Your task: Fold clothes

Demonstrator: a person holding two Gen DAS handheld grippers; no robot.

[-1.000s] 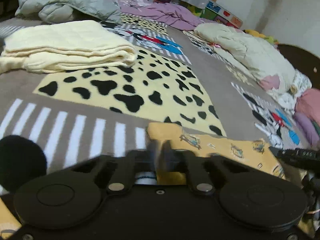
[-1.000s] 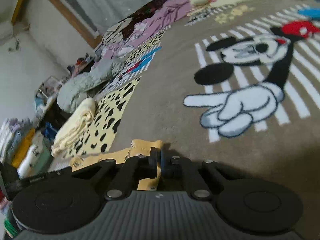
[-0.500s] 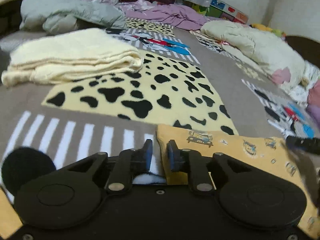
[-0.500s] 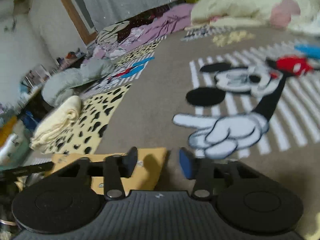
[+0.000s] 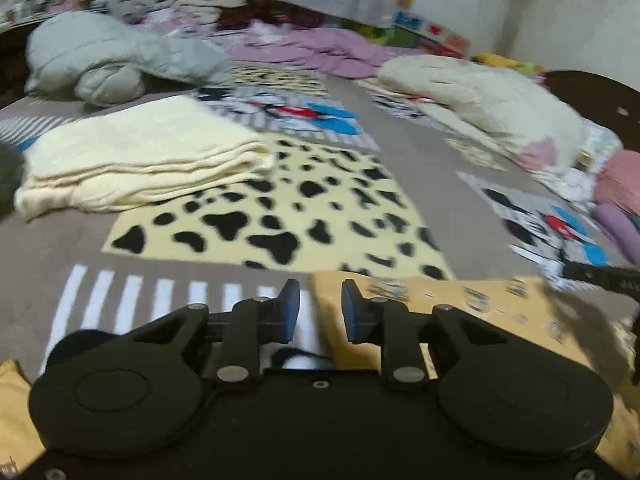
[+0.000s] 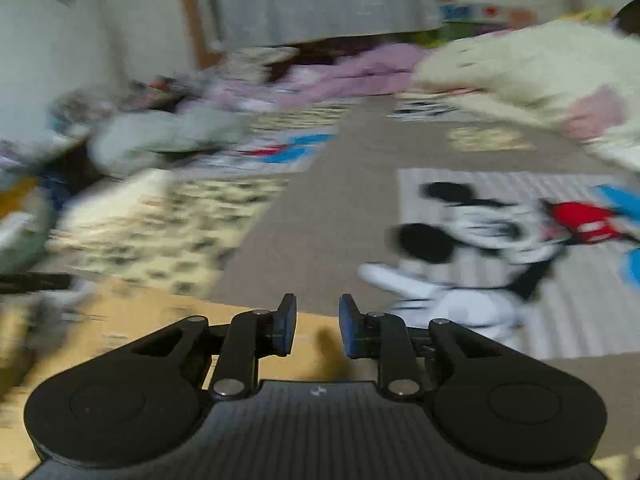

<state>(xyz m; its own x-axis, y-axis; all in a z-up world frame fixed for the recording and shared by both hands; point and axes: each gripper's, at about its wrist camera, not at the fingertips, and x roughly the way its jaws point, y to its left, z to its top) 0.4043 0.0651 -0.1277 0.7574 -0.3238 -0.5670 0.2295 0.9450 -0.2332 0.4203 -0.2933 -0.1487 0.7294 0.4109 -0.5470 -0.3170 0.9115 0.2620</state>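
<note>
Here, closest to me, my left gripper [image 5: 319, 306] is released, its blue-padded jaws parted with nothing between them, poised over the near-left corner of the yellow garment [image 5: 460, 312]. That garment is thin, soft cotton printed with small cartoon pictures, lying flat with a straight far edge; its nearer part is hidden under my gripper's black body. My right gripper [image 6: 318, 320] is likewise released and empty, jaws apart above the same garment's [image 6: 132, 320] right end, where the cloth shows only as a smeared yellow sheet because that view is badly blurred. A thin black bar at the right edge of the left wrist view is cut off, and I cannot tell what it is.

Everything lies on a fleecy blanket [image 5: 420, 152], grey-brown, with white stripes, a pale yellow panel of black cow spots and cartoon mouse panels in black, white, red and blue. Farther left sits a folded cream blanket [image 5: 140, 156], thick and layered, edges stacked. Behind it is a puffy grey-green quilted jacket [image 5: 116, 60], crumpled. To the right lies a fluffy cream heap [image 5: 488, 96], with purple fabric [image 5: 328, 52] bunched beyond. At the back, a pale wall and a wooden frame are visible.
</note>
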